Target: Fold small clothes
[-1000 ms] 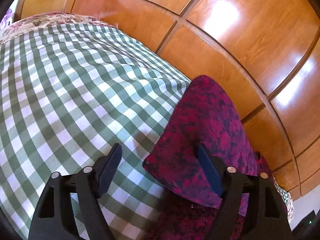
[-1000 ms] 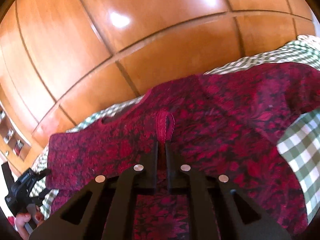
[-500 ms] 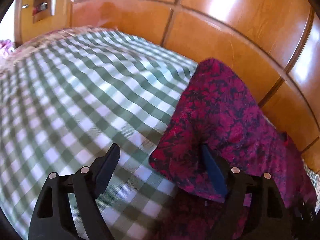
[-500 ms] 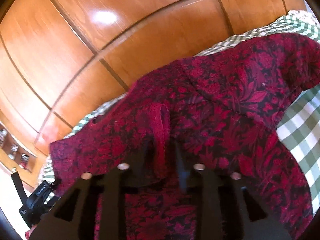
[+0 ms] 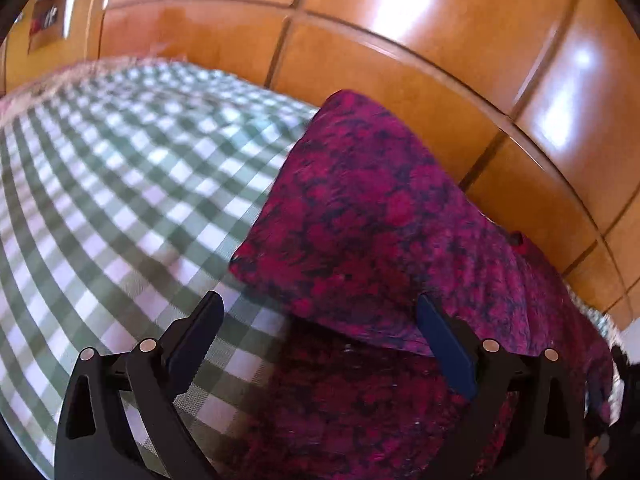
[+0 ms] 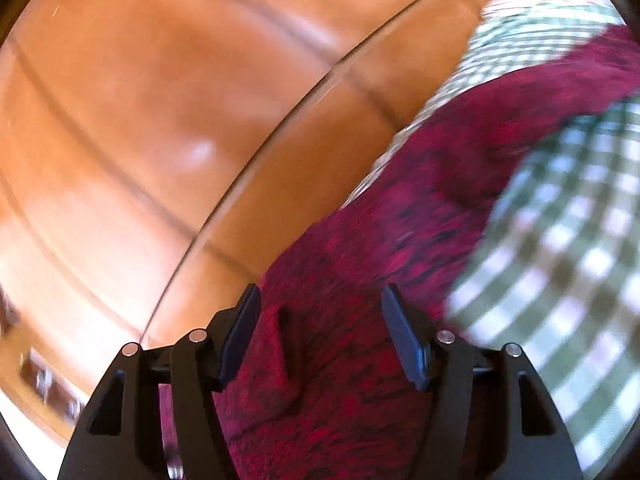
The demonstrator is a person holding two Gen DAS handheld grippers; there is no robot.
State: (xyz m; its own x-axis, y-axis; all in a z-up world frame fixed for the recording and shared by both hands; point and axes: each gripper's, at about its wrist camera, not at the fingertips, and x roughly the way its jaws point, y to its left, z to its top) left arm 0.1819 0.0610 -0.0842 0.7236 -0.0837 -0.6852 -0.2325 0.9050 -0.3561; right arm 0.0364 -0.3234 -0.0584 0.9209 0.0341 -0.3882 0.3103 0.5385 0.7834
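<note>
Released a moment earlier, the red floral garment (image 6: 360, 264) lay on the green checked cloth (image 5: 104, 208) near the wooden panels (image 5: 400, 40); right gripper (image 6: 320, 320) jaws were opening around a raised fold, left gripper (image 5: 320, 332) jaws opening wide, gripping nothing.

Both jaws are opening: left gripper (image 5: 316, 320) spread wide at frame bottom, right gripper (image 6: 320, 316) parting, lower centre.

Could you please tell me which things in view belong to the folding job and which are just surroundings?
Part of the job:
- red garment, partly folded over itself
- left gripper, jaws opening, nothing pinched
- right gripper, jaws opening above the garment

Just surroundings:
- checked cloth underneath
- wooden panels behind
</note>
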